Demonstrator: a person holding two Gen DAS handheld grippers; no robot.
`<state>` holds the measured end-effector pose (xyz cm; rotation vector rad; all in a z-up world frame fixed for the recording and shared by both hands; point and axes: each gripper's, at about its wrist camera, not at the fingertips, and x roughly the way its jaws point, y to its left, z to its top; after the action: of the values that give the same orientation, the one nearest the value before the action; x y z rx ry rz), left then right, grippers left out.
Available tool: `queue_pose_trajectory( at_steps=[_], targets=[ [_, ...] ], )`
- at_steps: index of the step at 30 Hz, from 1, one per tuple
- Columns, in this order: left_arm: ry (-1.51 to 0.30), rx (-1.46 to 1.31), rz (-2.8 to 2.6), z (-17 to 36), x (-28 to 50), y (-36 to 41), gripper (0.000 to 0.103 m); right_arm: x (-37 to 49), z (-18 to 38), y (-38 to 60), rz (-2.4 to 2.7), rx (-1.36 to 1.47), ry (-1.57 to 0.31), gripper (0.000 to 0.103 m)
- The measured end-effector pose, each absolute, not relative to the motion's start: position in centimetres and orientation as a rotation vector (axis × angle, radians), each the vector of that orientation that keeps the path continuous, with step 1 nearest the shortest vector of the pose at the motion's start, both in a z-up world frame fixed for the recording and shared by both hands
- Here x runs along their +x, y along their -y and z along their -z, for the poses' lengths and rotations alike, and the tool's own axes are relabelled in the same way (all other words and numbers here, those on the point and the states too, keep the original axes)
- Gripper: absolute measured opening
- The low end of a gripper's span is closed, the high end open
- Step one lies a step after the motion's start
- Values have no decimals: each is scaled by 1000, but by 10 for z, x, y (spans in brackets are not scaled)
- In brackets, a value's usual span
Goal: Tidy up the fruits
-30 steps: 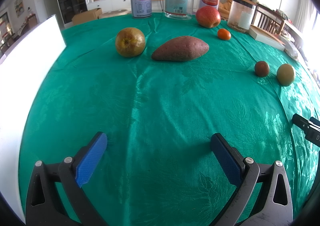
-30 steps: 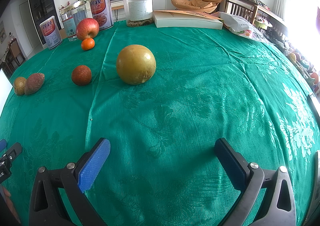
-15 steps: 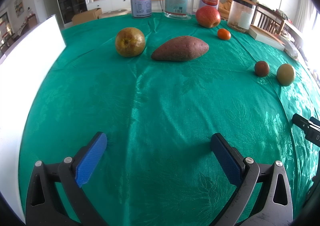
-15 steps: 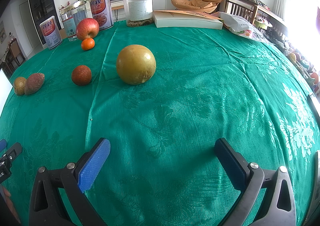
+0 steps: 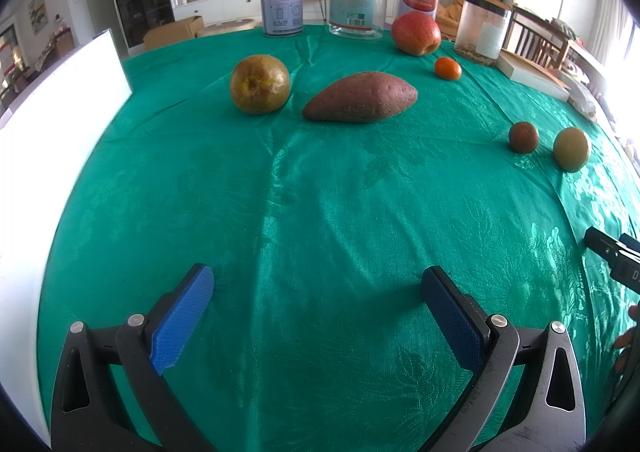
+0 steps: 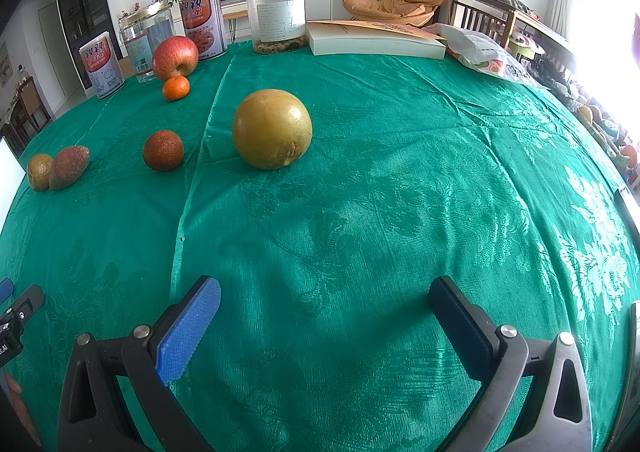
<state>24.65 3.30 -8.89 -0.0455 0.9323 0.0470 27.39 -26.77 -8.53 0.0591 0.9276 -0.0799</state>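
You are holding both the left gripper (image 5: 318, 284) and right gripper (image 6: 325, 294) wide and empty, starting out; reach ahead for the yellow pear (image 6: 272, 128).

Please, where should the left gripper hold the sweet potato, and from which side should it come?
Probably across the thick middle of the sweet potato, coming from the front with the open left gripper. It lies lengthwise across the view, tapering at both ends, so fingers closing front-to-back meet its shorter width.

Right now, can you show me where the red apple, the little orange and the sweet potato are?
red apple (image 5: 416, 32): left wrist view, middle of its red skin.
little orange (image 5: 447, 68): left wrist view, centre of its peel.
sweet potato (image 5: 360, 96): left wrist view, middle of its fat body.
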Motion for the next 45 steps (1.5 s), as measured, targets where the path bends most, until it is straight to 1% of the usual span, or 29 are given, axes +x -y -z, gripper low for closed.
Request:
queue_pose_trajectory(
  at_steps=[38, 42, 45],
  targets=[
    [-932, -46, -46, 88, 246, -34, 103, 272, 85, 267, 34, 38, -933, 103],
    [-932, -46, -46, 88, 246, -34, 103, 253, 65, 278, 25, 89, -833, 103],
    [-932, -46, -46, 88, 246, -34, 103, 241, 45, 278, 40, 53, -777, 103]
  ],
)
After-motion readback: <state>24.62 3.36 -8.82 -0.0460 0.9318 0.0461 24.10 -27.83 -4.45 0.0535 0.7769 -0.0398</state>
